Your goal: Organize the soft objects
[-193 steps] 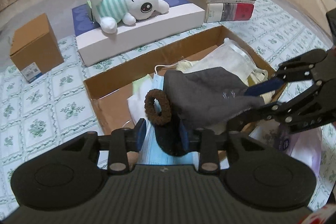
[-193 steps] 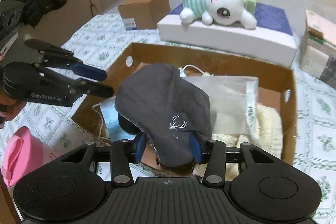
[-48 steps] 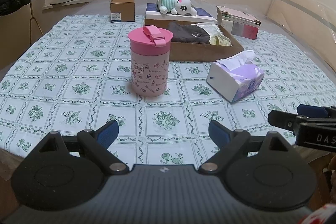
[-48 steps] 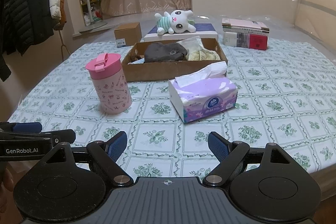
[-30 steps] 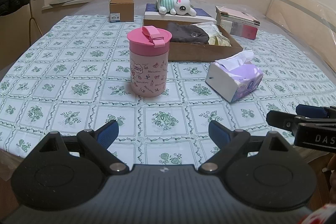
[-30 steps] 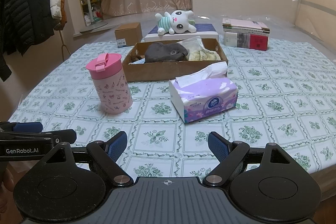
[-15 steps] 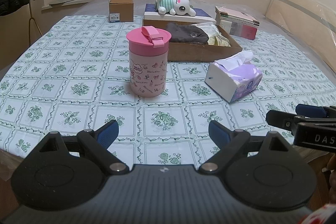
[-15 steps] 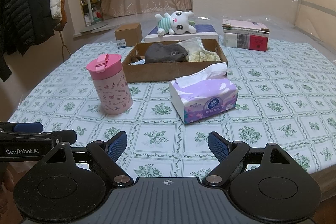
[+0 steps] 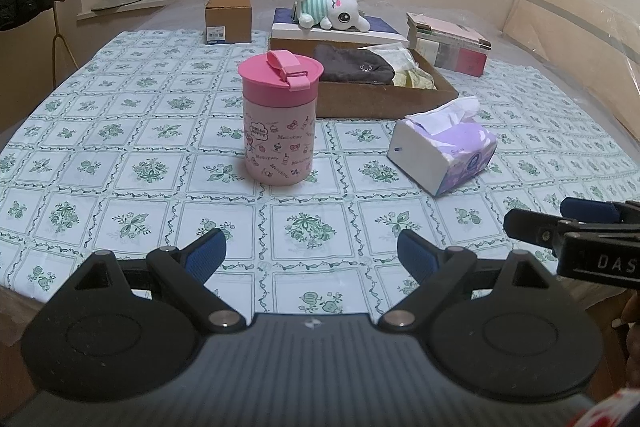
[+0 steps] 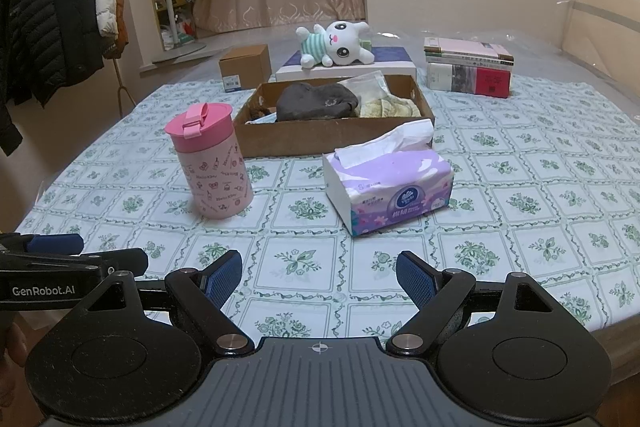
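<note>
Left gripper (image 9: pixel 312 253): jaws stood wide apart with nothing between them, over the near edge of the surface (image 9: pixel 120 187), which carried a green-flowered cloth. Right gripper (image 10: pixel 319 277): jaws likewise spread wide and empty, above the same near edge. Each gripper showed at the margin of the other's view – neither touched any object.

Ahead of the left jaws, slightly toward their left finger, a pink lidded cup (image 9: pixel 280 123) stood upright on the cloth. Ahead and beyond the right finger lay a purple tissue pack (image 9: pixel 444 147), a white tissue rising from its top. In the right wrist view the tissue pack (image 10: pixel 390 187) lay almost straight ahead of the right jaws, and the cup (image 10: pixel 210 163) stood off past their left finger. Cup and pack were apart from each other.

Farther on, behind both, sat an open cardboard box (image 10: pixel 332 137) holding the soft objects: a dark grey cloth item (image 10: pixel 316 103) piled in the middle, pale cream fabric (image 10: pixel 388 107) beside it toward the right, and a clear plastic bag (image 10: pixel 366 83) behind. Further contents at the box's left end could not be made out.

Beyond the box, a white plush rabbit (image 10: pixel 340 45) in a striped top lay on its side upon a flat white-and-blue carton (image 10: pixel 348 69) – well apart from both jaws. A small brown box (image 10: pixel 244 67) stood to the left of that, and a stack of books (image 10: pixel 468 69) to the right.
</note>
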Tool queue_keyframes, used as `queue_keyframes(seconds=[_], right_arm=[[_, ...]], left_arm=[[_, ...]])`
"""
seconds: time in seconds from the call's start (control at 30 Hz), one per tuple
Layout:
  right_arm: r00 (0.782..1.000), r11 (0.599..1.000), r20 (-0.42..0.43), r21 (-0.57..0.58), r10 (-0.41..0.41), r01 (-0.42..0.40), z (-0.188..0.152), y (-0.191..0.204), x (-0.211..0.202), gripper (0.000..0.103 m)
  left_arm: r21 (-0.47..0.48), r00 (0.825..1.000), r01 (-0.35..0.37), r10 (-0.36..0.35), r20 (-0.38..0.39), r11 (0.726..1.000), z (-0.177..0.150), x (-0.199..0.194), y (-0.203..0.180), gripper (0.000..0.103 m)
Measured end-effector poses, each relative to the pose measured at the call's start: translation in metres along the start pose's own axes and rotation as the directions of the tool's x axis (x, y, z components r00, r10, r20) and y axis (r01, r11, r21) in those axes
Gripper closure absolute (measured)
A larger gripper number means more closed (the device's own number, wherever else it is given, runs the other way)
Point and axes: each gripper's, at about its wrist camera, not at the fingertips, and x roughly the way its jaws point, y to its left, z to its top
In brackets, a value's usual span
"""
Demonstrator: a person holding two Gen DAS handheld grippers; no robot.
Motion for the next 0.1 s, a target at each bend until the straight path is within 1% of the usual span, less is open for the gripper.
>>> queue_keyframes(seconds=[0.1], right_arm=[[1.000, 1.000, 0.001, 0.001, -0.001, 0.001, -0.0003, 0.0000, 0.0000, 0.019]], left_arm=[[-0.003, 1.000, 0.004, -0.004, 0.001, 1.000, 0.0000, -0.0005, 0.0009, 0.012]])
